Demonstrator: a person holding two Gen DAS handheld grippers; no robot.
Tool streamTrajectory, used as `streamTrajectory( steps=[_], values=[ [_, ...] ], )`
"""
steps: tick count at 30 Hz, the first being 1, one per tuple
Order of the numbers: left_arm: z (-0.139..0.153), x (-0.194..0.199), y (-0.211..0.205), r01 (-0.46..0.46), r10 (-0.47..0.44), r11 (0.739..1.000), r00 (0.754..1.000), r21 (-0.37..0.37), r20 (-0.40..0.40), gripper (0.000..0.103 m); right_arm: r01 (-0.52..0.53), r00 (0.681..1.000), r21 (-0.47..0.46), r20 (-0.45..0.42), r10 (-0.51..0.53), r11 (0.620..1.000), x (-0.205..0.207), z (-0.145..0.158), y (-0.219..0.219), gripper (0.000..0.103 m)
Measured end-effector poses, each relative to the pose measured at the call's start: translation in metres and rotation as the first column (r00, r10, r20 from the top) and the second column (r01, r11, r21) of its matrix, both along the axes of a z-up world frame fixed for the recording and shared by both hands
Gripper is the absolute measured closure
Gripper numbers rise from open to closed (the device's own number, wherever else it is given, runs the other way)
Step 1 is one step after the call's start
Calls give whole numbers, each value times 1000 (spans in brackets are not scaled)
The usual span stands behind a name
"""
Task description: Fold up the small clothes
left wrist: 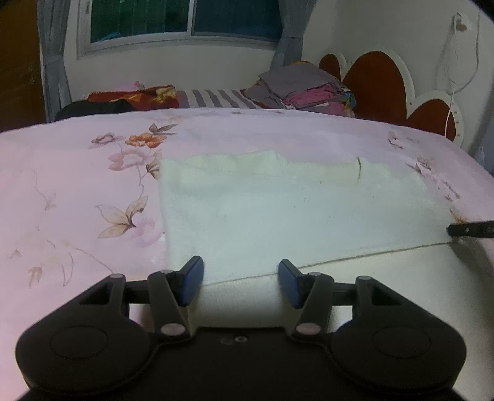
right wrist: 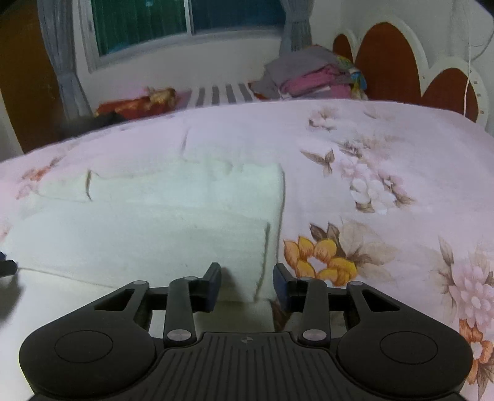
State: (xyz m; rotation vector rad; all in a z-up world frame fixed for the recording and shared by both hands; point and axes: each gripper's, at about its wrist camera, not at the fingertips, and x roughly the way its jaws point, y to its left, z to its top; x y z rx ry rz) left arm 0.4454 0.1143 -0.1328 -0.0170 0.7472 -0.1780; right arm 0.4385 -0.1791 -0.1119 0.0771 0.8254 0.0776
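both wrist views look forward and down, close over the bed (left wrist: 77, 185), sharing the white cloth (left wrist: 293, 216) and window (left wrist: 185, 18).

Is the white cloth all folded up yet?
Not yet. The white cloth already has one fold: its near part lies doubled over. The left tool and right tool sit open at its near edge, pinching nothing. More folds remain, then perhaps the folded pile.

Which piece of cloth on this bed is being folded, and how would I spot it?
Look at the bed with the pink flowered bedspread. In the middle of it, right in front of both claws, lies a pale cream cloth, spread flat with one layer folded over. It is the only plain, unpatterned piece; the other clothes are a grey and pink pile by the headboard.
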Motion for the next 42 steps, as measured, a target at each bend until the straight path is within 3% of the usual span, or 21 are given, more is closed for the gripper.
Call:
streamTrajectory(
  steps=[4,6,7,10,12,17,27,35,42],
  values=[
    [7,-5,0,-15,15,1000,1000,5,3,46,16,1000,12,-21,-16,1000,2,-2,-3,65],
    [10,-12,3,-31,31,999,999,26,13,33,25,1000,25,7,-25,999,-7,6,-5,65],
    [10,-16,5,-47,46,998,999,44,17,21,26,1000,32,14,-26,999,-11,9,-6,65],
    [10,-31,15,-66,65,995,998,76,16,19,34,999,52,22,-35,998,-30,17,-10,65],
    [9,-42,24,-69,69,995,998,66,4,20,50,998,65,26,-52,997,-44,23,-14,64],
    [5,-71,37,-53,55,997,998,56,-28,34,83,996,83,14,-84,993,-78,29,-23,64],
    [4,-118,47,-69,71,997,996,29,-53,37,155,988,177,-52,-148,972,-134,14,-25,65],
    [11,-152,29,-79,82,995,995,59,-62,39,146,989,222,-26,-144,964,-179,22,-43,65],
    [14,-206,19,-85,82,996,991,-21,-104,50,131,991,276,-42,-124,952,-242,21,-66,65]
  ],
)
